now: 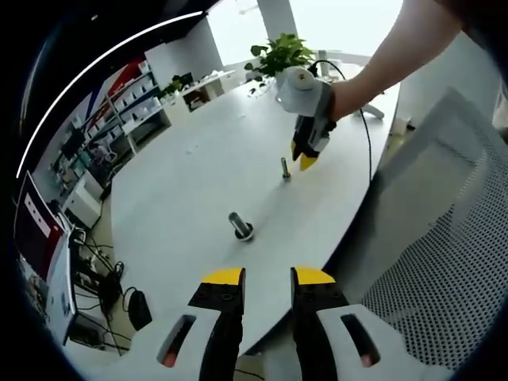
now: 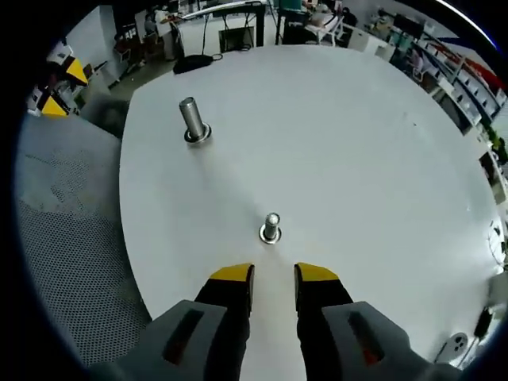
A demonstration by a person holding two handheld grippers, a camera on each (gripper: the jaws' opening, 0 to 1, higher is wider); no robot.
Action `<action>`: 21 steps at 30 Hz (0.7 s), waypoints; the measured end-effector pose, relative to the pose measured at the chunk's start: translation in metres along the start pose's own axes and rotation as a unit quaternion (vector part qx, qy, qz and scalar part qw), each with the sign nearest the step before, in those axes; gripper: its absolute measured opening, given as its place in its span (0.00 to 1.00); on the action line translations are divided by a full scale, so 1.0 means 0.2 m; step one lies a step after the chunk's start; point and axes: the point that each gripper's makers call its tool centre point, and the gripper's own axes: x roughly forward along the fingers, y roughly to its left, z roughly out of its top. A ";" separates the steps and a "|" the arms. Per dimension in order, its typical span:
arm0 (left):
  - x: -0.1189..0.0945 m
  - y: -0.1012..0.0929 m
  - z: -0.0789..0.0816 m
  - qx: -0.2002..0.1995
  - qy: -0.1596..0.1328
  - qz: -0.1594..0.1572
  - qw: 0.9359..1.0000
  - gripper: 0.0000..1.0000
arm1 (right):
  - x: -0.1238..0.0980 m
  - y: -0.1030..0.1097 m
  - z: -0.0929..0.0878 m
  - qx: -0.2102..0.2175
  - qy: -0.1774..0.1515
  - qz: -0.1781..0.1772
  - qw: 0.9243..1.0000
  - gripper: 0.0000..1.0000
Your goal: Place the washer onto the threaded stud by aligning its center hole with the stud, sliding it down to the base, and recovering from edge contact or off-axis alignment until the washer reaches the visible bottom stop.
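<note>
Both pairs of yellow-tipped fingers stand apart with nothing between them. The right gripper [image 2: 274, 279] hovers just beside the shorter threaded stud [image 2: 271, 226], which rises at twelve o'clock from its tips; a ring at that stud's foot may be the washer [image 2: 270, 235], though I cannot tell washer from flange. The left gripper [image 1: 267, 279] hangs over the tabletop [image 1: 190, 171] edge, with the taller stud [image 1: 240, 225] near its twelve o'clock. By my reckoning either the seating is finished or no washer is picked up yet; next comes a check of that ring. Count: two studs, two grippers, one round white tabletop.
</note>
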 end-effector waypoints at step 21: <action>-0.01 0.01 0.01 -0.014 -0.007 0.000 1.000 0.21 | -0.62 0.22 0.06 0.138 -0.203 -0.020 0.969 0.27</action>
